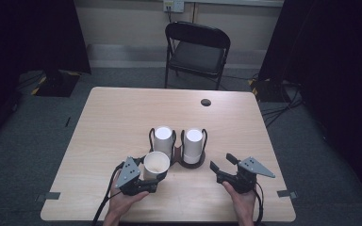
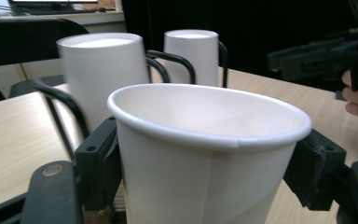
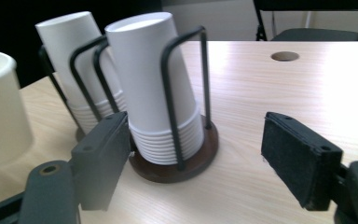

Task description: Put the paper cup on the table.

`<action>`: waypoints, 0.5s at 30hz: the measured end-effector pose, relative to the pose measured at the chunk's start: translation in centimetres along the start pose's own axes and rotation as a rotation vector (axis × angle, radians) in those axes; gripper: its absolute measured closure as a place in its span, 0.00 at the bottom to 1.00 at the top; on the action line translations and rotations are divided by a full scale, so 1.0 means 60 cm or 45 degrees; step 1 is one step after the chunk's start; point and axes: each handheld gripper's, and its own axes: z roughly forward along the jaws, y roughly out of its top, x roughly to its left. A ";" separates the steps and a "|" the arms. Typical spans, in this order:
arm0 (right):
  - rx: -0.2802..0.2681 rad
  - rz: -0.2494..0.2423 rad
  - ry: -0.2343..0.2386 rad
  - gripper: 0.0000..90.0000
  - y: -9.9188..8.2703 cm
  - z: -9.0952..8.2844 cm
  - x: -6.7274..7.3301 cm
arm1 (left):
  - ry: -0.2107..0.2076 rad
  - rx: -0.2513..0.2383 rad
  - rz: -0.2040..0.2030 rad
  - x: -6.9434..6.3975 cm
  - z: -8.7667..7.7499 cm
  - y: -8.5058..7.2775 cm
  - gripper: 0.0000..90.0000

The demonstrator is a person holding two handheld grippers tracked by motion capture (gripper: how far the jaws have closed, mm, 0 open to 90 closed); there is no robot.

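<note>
A single white paper cup stands upright, mouth up, with my left gripper shut on its sides near the table's front left. In the left gripper view the cup sits between both jaws, pads pressed on its wall. Just behind it a black wire holder on a brown base carries two stacks of upturned white cups. My right gripper hovers open to the right of the holder, nothing between its jaws. Its own view faces the nearer stack and the farther stack.
The light wooden table has a round cable hole at the back right. A black folding chair stands behind the table. Dark curtains flank the room on both sides.
</note>
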 end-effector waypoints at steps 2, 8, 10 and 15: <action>-0.001 0.000 -0.011 0.22 -0.004 -0.001 -0.004 | 0.014 -0.011 -0.010 0.008 -0.006 0.001 0.27; -0.014 -0.002 -0.044 0.18 -0.013 -0.006 -0.014 | 0.081 -0.031 -0.019 0.030 -0.018 0.002 0.27; -0.022 -0.004 -0.060 0.18 -0.016 -0.006 -0.015 | 0.104 -0.046 -0.030 0.039 -0.019 0.003 0.27; 0.003 -0.034 -0.092 0.18 -0.025 -0.003 -0.017 | 0.151 -0.059 -0.044 0.057 -0.019 0.006 0.27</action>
